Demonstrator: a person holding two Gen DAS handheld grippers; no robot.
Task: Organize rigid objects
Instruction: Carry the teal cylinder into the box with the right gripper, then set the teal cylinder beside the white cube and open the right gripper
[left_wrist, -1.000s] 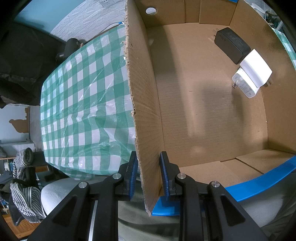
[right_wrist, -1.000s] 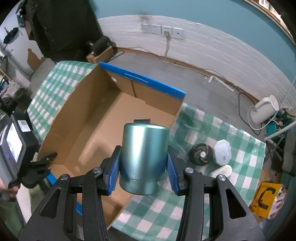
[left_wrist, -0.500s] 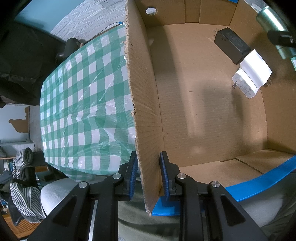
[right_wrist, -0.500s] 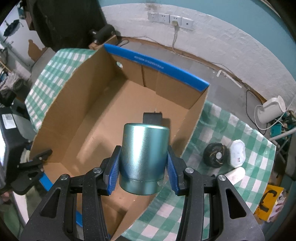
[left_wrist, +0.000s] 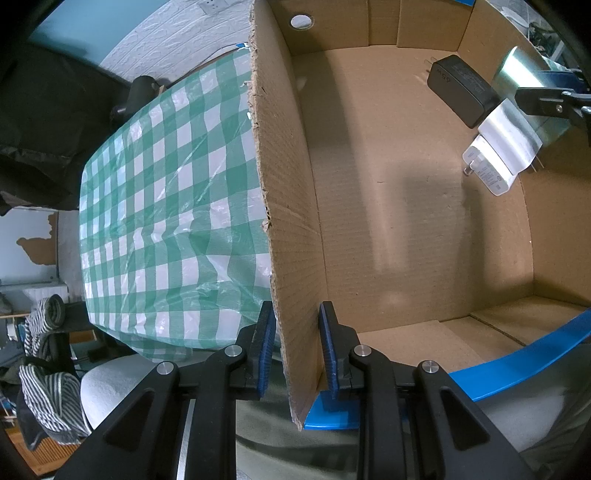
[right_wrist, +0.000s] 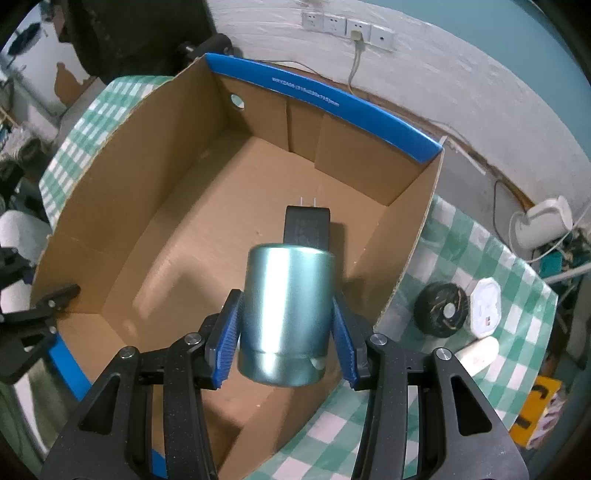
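My right gripper (right_wrist: 288, 336) is shut on a teal metal cylinder (right_wrist: 286, 314) and holds it upright over the open cardboard box (right_wrist: 122, 173), near its right wall. A black power adapter (right_wrist: 306, 230) lies on the box floor just beyond the cylinder. In the left wrist view the cylinder (left_wrist: 524, 74) and the right gripper show at the far right, above the black adapter (left_wrist: 461, 88) and a white adapter (left_wrist: 498, 158). My left gripper (left_wrist: 297, 350) is shut on the box's left wall (left_wrist: 284, 184) near its front corner.
The box sits on a green-checked tablecloth (left_wrist: 166, 206). Right of the box lie a black round disc (right_wrist: 441, 308), a white octagonal lid (right_wrist: 485, 308) and a white tube (right_wrist: 478, 354). A white kettle (right_wrist: 543, 227) stands on the floor by the wall.
My right gripper has carried the cylinder forward from outside the box's right wall to over the box interior. It now shows in the left wrist view. The left gripper has not moved.
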